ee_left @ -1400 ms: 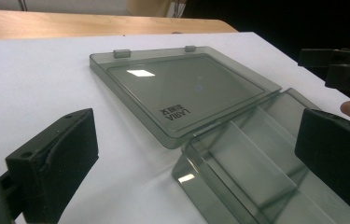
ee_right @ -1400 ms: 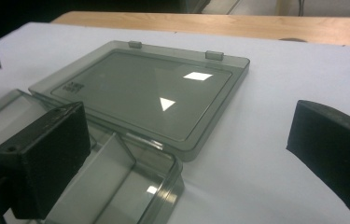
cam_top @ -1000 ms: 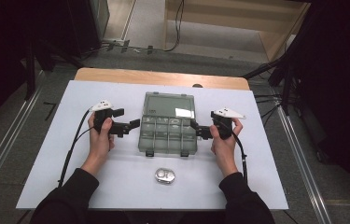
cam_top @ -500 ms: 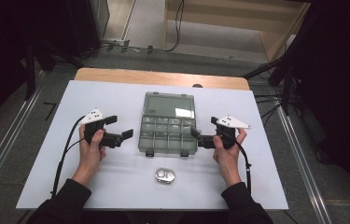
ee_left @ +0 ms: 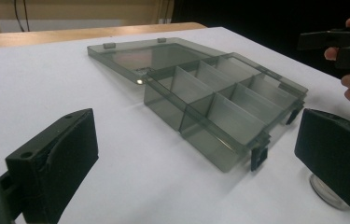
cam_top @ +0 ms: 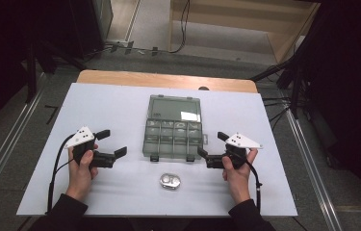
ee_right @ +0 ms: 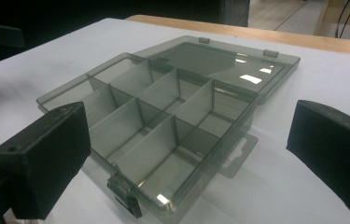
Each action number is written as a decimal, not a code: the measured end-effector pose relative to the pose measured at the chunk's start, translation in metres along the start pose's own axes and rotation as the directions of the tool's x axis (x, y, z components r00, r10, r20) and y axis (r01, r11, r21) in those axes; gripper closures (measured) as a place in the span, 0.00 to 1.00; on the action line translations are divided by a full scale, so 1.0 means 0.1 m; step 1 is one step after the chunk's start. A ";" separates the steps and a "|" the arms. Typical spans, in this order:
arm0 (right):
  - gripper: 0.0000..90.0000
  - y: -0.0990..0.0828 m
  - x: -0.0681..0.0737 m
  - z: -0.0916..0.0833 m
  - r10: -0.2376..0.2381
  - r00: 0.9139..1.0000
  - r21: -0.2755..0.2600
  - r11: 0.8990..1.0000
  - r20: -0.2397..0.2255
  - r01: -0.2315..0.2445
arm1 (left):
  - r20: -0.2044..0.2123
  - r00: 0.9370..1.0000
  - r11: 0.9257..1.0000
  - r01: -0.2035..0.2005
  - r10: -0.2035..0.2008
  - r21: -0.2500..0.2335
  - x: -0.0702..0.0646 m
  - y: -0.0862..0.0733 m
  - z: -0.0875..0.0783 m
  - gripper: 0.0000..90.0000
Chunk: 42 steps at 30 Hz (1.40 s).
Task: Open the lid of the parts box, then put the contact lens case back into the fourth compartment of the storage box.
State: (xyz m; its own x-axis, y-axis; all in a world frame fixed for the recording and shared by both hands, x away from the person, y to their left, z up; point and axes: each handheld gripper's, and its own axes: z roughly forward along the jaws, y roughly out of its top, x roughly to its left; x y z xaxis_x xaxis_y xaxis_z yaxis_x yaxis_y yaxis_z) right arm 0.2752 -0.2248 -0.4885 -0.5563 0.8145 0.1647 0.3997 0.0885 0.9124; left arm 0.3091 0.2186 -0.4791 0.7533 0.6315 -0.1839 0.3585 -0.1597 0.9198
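Both grippers, left gripper (cam_top: 108,144) and right gripper (cam_top: 212,147), have drawn back from the open compartment box (cam_top: 173,127); we hold them wide apart, gripping nothing, the box mid-table, seemingly finished.

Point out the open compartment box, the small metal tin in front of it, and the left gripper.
compartment box (cam_top: 174,138), high view, on its divided tray
small metal tin (cam_top: 170,181), high view, on its lid
left gripper (cam_top: 112,143), high view, midway between its open jaw tips
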 end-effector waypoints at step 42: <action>0.00 0.12 0.46 0.02 -0.181 0.952 0.061 0.978 -0.247 0.202 | -0.108 0.994 0.998 -0.032 0.026 -0.054 -0.03 -0.36 -0.80 0.00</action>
State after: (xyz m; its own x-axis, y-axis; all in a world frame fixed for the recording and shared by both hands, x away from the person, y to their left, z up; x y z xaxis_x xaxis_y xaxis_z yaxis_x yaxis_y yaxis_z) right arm 0.2557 -0.1857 -0.4708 -0.7818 0.6178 0.0841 0.3228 0.2855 0.9024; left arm 0.2496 0.2834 -0.4844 0.6984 0.7053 -0.1216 0.3038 -0.1383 0.9426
